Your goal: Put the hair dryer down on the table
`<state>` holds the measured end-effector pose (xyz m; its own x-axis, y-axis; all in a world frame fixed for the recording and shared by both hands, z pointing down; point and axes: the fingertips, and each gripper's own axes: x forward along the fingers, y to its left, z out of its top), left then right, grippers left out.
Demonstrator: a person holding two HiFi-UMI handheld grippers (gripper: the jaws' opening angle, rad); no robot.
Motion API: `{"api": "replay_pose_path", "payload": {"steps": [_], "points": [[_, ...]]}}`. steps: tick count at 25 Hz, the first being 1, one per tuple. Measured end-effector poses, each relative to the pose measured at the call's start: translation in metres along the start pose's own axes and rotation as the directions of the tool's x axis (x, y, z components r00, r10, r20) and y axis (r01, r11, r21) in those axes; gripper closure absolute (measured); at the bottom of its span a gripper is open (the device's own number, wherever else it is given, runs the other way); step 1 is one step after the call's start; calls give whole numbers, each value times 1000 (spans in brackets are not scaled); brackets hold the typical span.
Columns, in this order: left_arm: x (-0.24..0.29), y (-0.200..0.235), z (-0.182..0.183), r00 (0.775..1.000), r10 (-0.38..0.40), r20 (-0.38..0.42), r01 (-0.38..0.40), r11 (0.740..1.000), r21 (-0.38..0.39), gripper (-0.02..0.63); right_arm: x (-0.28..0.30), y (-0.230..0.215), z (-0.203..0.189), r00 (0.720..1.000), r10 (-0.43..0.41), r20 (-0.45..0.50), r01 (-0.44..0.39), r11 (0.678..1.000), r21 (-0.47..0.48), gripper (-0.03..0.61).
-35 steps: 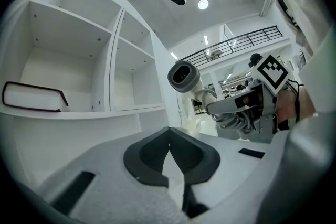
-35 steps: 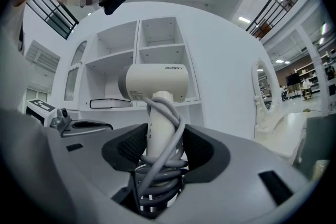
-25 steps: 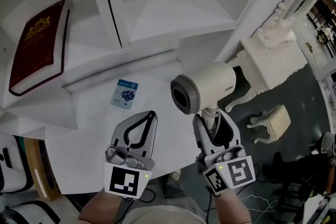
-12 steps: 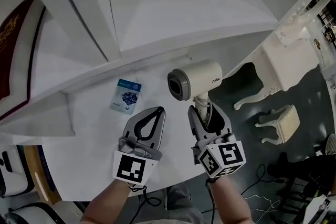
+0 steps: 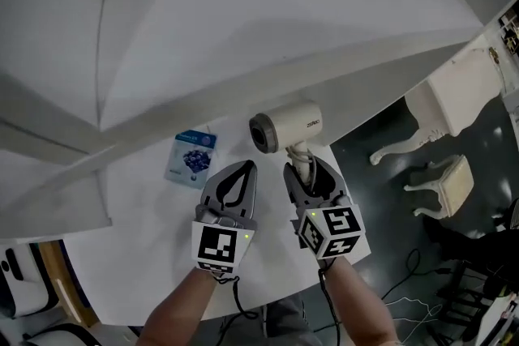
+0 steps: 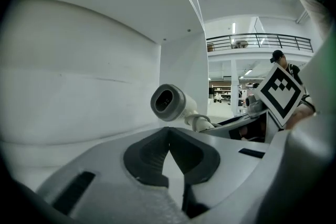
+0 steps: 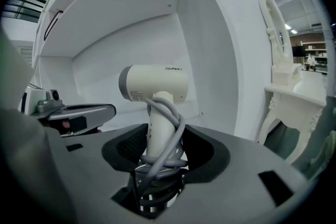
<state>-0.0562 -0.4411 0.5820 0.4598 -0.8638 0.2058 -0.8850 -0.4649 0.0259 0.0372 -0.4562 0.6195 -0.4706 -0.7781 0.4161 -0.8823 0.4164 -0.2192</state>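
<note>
Hair dryer (image 5: 285,126) stands upright in the right tool (image 5: 309,177), jaws clamped on its cord-wrapped handle, barrel just beyond the tips over the table (image 5: 138,215) — rigid, smooth plastic, judged top-heavy, best gripped at the handle — left tool (image 5: 232,184) alongside, jaws together, empty.

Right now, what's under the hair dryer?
Only white table shows beneath the hair dryer, which the right gripper holds by its cord-wrapped handle. The spot directly below its body is covered.
</note>
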Motion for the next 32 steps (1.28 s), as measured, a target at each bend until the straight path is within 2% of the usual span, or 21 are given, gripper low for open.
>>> {"api": "replay_pose_path", "payload": {"steps": [4, 7, 12, 15, 21, 27, 30, 32], "points": [[12, 3, -26, 999, 20, -27, -20, 1000, 19, 601, 24, -9, -31, 997, -14, -72, 16, 999, 32, 365], [22, 7, -45, 998, 38, -56, -36, 999, 28, 601, 40, -12, -46, 992, -24, -123, 27, 999, 21, 365], [31, 14, -82, 983, 52, -175, -66, 995, -74, 601, 56, -15, -75, 971, -38, -235, 39, 999, -1, 365], [33, 14, -97, 976, 46, -211, -73, 990, -121, 601, 59, -19, -96, 951, -57, -304, 61, 998, 1, 364], [31, 6, -103, 973, 37, -229, -63, 992, -107, 601, 56, -28, -125, 904, -102, -415, 118, 993, 13, 364], [27, -1, -107, 966, 29, -257, -58, 992, -108, 601, 60, -26, -128, 879, -190, -437, 181, 981, -63, 361], [24, -8, -104, 967, 27, -254, -56, 993, -108, 601, 60, -24, -126, 868, -207, -451, 173, 978, -116, 353], [23, -12, -103, 966, 24, -257, -54, 992, -110, 601, 60, -23, -125, 873, -199, -445, 163, 980, -117, 334]]}}
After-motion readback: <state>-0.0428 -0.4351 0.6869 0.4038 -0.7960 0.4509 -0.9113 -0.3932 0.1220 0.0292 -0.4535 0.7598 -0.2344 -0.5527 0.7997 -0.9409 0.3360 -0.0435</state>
